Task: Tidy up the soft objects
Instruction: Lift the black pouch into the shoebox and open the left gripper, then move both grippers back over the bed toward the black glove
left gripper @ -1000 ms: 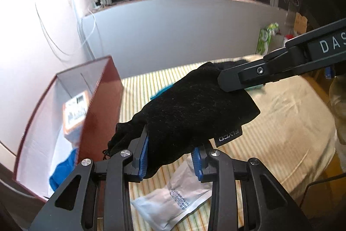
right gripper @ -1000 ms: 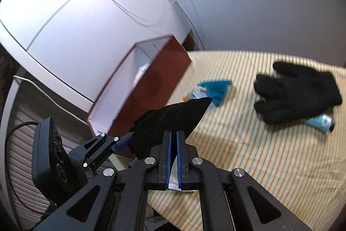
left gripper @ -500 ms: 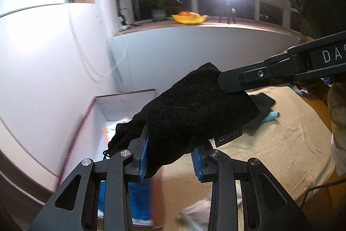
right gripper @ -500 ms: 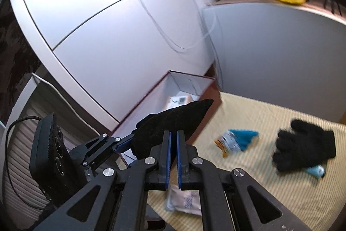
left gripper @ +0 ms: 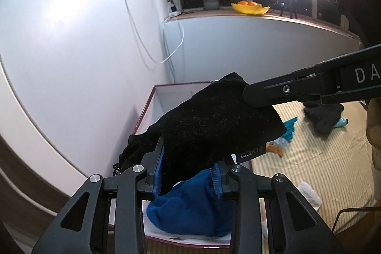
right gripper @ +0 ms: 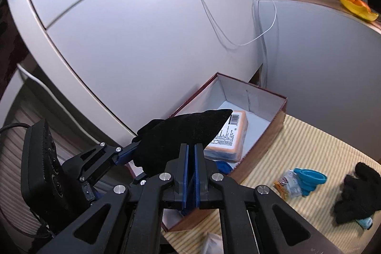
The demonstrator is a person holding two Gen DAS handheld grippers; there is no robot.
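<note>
A black glove (left gripper: pixel 214 120) hangs between my two grippers, above the open red box (right gripper: pixel 266 92). My left gripper (left gripper: pixel 188 170) is shut on its finger end; my right gripper (right gripper: pixel 191 151) is shut on its cuff edge, and the glove (right gripper: pixel 181 135) shows there too. The right gripper's arm (left gripper: pixel 309 89) reaches in from the right. A blue soft item (left gripper: pixel 190 208) lies in the box under the glove. A second black glove (right gripper: pixel 354 196) lies on the striped tablecloth (right gripper: pixel 309 154), also in the left wrist view (left gripper: pixel 323 116).
An orange-and-white packet (right gripper: pixel 228 135) lies in the box. A teal funnel-like item (right gripper: pixel 309 180) and a snack wrapper (right gripper: pixel 285 185) lie on the cloth. A white sachet (left gripper: pixel 309 194) lies near the front. White cabinets (right gripper: pixel 142 39) stand behind the box.
Both grippers carried the glove left, from over the tablecloth to above the open box. The box interior and the blue item now show under the glove.
</note>
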